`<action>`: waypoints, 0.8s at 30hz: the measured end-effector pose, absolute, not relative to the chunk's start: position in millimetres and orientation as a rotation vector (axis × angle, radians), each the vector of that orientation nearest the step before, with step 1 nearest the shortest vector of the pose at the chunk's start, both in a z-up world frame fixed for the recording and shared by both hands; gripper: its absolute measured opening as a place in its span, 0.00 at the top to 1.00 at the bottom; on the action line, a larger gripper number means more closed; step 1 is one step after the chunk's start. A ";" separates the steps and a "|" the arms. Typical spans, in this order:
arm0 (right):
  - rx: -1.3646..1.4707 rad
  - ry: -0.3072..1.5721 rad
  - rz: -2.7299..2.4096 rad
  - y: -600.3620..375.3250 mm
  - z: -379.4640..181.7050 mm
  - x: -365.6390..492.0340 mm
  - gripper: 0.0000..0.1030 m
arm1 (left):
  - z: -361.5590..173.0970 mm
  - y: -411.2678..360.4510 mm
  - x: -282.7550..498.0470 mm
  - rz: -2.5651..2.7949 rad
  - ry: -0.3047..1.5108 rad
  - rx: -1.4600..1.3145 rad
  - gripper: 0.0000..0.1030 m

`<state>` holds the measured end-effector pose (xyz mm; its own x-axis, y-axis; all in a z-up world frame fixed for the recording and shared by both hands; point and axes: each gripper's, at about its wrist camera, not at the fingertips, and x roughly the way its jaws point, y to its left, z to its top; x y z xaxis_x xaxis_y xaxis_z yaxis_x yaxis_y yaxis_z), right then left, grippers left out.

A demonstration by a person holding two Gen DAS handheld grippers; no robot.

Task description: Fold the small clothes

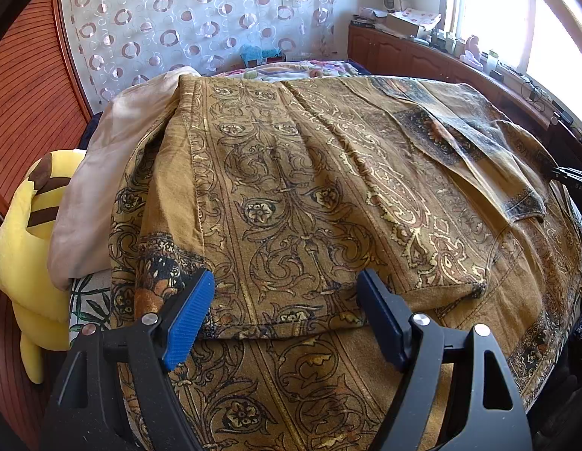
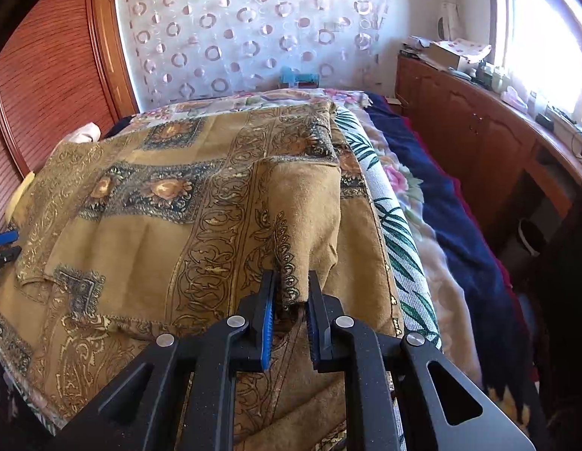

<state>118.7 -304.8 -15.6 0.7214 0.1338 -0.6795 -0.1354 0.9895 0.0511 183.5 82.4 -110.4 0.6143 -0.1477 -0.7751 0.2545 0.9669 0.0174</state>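
Left tongs (image 1: pixel 285 300) wide above patterned garment (image 1: pixel 291 195); right tongs (image 2: pixel 290 302) pinching its raised fold.

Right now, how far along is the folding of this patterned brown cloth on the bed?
Partly done, it looks. One long fold already lies flat across the patterned brown cloth, its hem facing the open left tool. In hand: the right tool pinches a bunched edge of the cloth, lifted off the layer below. Left: laying that edge over, then smoothing the loose flap on the right side.
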 end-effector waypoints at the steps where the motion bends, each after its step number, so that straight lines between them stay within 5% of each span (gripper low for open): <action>1: -0.008 0.750 0.150 -304.3 -15.0 118.9 0.85 | -109.7 83.0 182.8 -0.228 0.882 0.130 0.23; 10: -0.012 0.746 0.147 -303.7 -14.8 121.0 0.86 | -86.8 121.5 156.2 -0.163 0.829 0.031 0.30; 20: -0.022 0.747 0.147 -305.6 -15.4 122.1 0.85 | -91.9 140.2 163.0 -0.118 0.824 0.007 0.72; 24: -0.024 0.747 0.147 -305.9 -15.4 122.4 0.85 | -96.3 135.8 172.3 -0.097 0.833 0.036 0.73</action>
<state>122.4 -305.9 -15.4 0.7237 0.1242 -0.6788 -0.1416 0.9895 0.0302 172.3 135.8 -96.3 0.6683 -0.0722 -0.7404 0.1005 0.9949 -0.0063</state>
